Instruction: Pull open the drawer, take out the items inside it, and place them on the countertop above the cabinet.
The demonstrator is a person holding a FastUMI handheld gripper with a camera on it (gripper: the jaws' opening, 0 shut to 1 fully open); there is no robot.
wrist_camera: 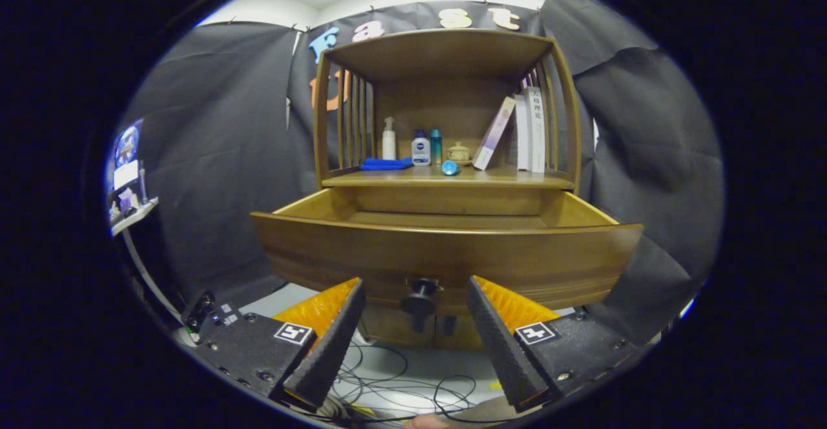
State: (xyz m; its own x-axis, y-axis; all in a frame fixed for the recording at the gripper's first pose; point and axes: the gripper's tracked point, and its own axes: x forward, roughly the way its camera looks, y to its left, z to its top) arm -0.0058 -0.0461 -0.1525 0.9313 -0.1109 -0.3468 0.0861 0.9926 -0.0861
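Here your gripper (415, 300) hangs with its jaws spread wide, pinching nothing, and the dark knob (420, 294) sits between them, touching neither. The drawer (446, 258) is pulled out toward you; its inside is hidden behind the front panel. On the surface (400, 179) above it, from left to right, stand a blue cloth (385, 164), a white pump bottle (389, 139), two small bottles, a blue ball (450, 168), a small pot (459, 152) and leaning books (520, 130).

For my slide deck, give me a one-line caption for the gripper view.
Open gripper facing the knob of a pulled-out wooden drawer, jaws apart on either side.
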